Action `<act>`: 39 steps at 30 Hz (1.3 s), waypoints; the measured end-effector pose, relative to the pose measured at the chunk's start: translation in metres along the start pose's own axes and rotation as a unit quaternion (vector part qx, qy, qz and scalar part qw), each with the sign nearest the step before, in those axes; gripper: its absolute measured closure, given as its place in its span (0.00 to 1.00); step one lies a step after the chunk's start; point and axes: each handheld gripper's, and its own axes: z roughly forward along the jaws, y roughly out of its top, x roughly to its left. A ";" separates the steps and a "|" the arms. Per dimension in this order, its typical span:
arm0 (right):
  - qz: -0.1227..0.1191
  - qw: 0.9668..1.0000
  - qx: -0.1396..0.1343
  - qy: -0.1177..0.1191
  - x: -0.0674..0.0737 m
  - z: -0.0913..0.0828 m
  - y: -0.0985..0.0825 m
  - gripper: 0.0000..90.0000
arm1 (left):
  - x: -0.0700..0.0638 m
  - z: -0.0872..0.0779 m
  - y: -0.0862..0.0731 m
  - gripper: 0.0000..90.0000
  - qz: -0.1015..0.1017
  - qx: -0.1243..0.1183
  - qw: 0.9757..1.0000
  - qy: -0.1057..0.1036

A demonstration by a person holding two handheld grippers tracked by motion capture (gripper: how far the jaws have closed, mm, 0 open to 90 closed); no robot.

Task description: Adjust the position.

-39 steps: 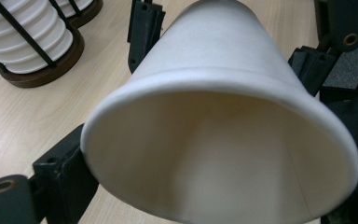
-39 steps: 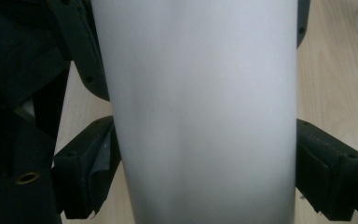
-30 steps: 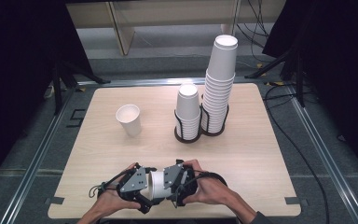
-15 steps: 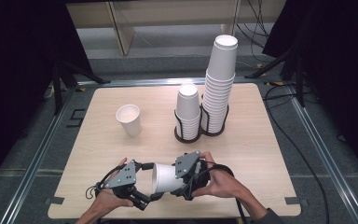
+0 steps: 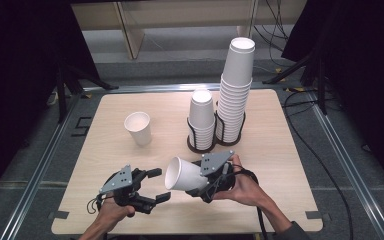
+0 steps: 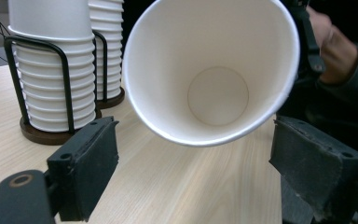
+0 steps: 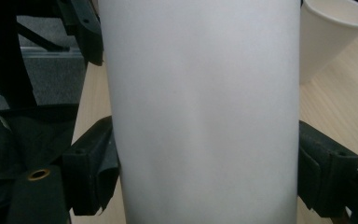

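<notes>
Nearest, at the table's front edge: left gripper in the person's left hand, released, jaws wide apart after having just been closing, nothing between them. In the left gripper view, facing straight into the cup's open mouth, round base visible deep inside, both pads clear of the rim.

Just beside it, to its right: right gripper in the right hand, clenched on the cup, one pad pressed to each side of the white wall. Held above the tabletop near the front edge, between the two grippers, touching nothing else. Lying on its side, long axis roughly level and running across the table; mouth pointing left at the left gripper and tipped slightly up, narrow base end back toward the right hand. In the right gripper view, cup wall spanning the gap from pad to pad.

Farther off, left of centre: a lone cup, upright, mouth up, well apart from the rest.

Beyond, mid-table: black wire holder with two upside-down stacks side by side, short stack on the left, tall stack on the right.
</notes>
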 end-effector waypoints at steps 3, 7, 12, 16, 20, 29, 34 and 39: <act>0.000 1.000 -0.016 0.004 -0.001 0.001 -0.001 0.22 | 0.000 0.000 0.000 0.16 0.000 -0.007 1.000 0.000; 0.009 0.999 -0.028 0.018 0.001 0.007 -0.003 0.22 | -0.004 0.004 -0.001 0.14 -0.001 -0.016 1.000 -0.003; 0.010 0.999 -0.036 0.034 0.004 0.015 -0.004 0.22 | -0.008 0.008 -0.001 0.10 -0.001 -0.017 1.000 -0.002; 0.013 0.998 -0.041 0.044 0.006 0.020 -0.005 0.22 | -0.009 0.009 -0.001 0.04 0.002 -0.022 1.000 0.001; 0.016 0.997 -0.054 0.053 0.009 0.025 -0.005 0.22 | -0.011 0.011 -0.001 0.03 0.004 -0.028 1.000 -0.002; 0.026 0.994 -0.074 0.074 0.014 0.036 -0.006 0.22 | -0.014 0.012 0.000 0.05 -0.007 -0.043 0.999 -0.010; 0.034 0.992 -0.087 0.081 0.013 0.038 -0.007 0.22 | -0.015 0.012 0.001 0.06 -0.008 -0.048 0.999 -0.007; 0.051 0.991 -0.091 0.088 0.011 0.039 -0.009 0.20 | -0.015 0.012 0.002 0.09 -0.006 -0.044 0.999 -0.003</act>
